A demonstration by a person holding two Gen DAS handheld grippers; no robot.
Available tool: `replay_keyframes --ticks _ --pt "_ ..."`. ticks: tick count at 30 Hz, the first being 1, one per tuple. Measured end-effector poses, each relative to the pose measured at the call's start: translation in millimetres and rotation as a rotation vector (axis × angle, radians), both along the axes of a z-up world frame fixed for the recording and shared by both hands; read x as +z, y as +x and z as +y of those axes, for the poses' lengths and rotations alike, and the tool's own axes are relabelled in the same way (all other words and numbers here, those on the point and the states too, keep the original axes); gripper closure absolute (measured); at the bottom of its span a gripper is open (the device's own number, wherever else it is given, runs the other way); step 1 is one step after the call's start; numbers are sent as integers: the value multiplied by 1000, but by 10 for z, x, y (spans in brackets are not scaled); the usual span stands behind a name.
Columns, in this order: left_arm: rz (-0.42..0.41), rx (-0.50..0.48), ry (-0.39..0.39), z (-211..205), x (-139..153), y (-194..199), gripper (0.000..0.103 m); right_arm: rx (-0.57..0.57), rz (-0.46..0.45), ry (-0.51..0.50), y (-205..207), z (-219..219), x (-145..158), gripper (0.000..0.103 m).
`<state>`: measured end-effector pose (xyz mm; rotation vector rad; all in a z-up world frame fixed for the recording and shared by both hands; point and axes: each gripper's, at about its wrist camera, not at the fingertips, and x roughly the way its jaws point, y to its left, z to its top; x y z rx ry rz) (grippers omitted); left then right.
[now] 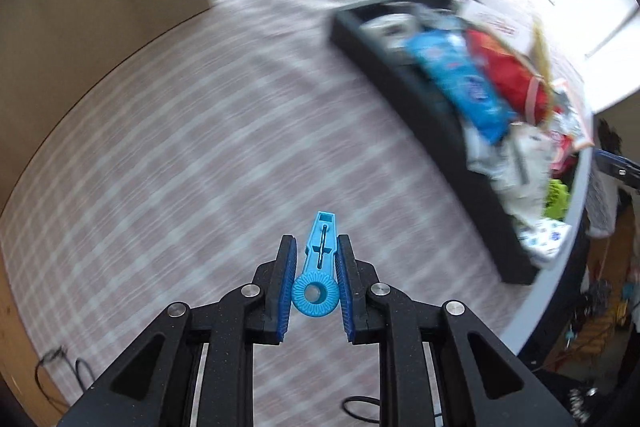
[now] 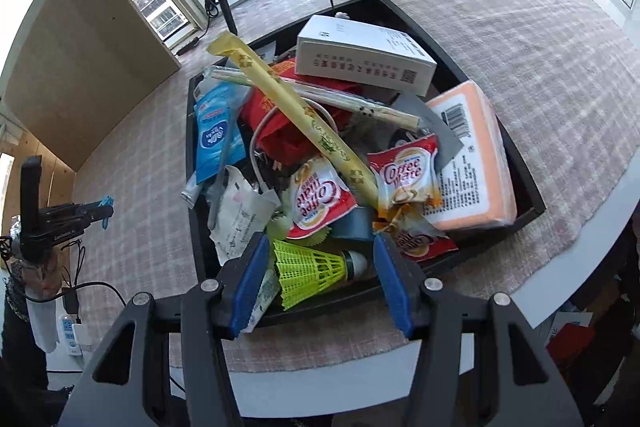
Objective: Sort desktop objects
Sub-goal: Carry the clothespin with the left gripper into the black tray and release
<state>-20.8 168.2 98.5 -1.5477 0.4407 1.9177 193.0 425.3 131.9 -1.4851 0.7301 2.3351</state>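
While my left gripper (image 1: 316, 283) sat at the bottom centre of its own view, its blue pads (image 1: 289, 281) were closed on a blue plastic clip (image 1: 320, 255), ring end nearest the camera and the square tip poking up past the fingertips. Behind it the checked tablecloth (image 1: 180, 147) filled the left and middle of the frame, smeared with blur, and the black tray (image 1: 404, 83) of mixed things lay along the right side, well apart from the clip. I judged the step in hand to be carrying the clip to a bare patch of cloth to set it down; doing that well meant keeping the squeeze steady, since the clip was pinched only along its narrow sides and could twist, and lowering it until it touched before letting go. From the right wrist view, my right gripper (image 2: 320, 279) stood at the bottom centre with its jaws wide apart and nothing pressed between the pads; a yellow-green shuttlecock (image 2: 312, 267) lay in the gap at the tray's near edge (image 2: 480, 247), untouched as far as I could tell. Higher in that frame were two coffee creamer packets (image 2: 404, 175), a yellow chopstick sleeve (image 2: 296, 111), a white box (image 2: 364, 55) and a peach tissue pack (image 2: 476, 163). At far left the left gripper (image 2: 105, 209) showed small, the clip at its tip. I reckoned the shuttlecock came next, gripped across its skirt gently.
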Motion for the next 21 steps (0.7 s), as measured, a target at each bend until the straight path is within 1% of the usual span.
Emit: replay_keyframes --ticks 1,6,9,11,15,21 --pt "-4 -37 12 78 93 59 84 -11 -2 -3 39 24 -18 50" --pt "-9 -207 87 1009 340 386 84 -74 -2 -22 237 150 -75 49" --pt "1 -302 102 1431 436 569 84 -106 -6 -29 367 204 -100 49" --pt "1 -345 107 1680 482 679 84 -121 -8 -32 430 222 -107 49" --pt "-41 -397 112 2056 484 835 84 -143 -6 -38 535 256 -123 49" --pt "-58 -445 92 2383 420 1067 84 -172 -16 -46 639 307 -169 48"
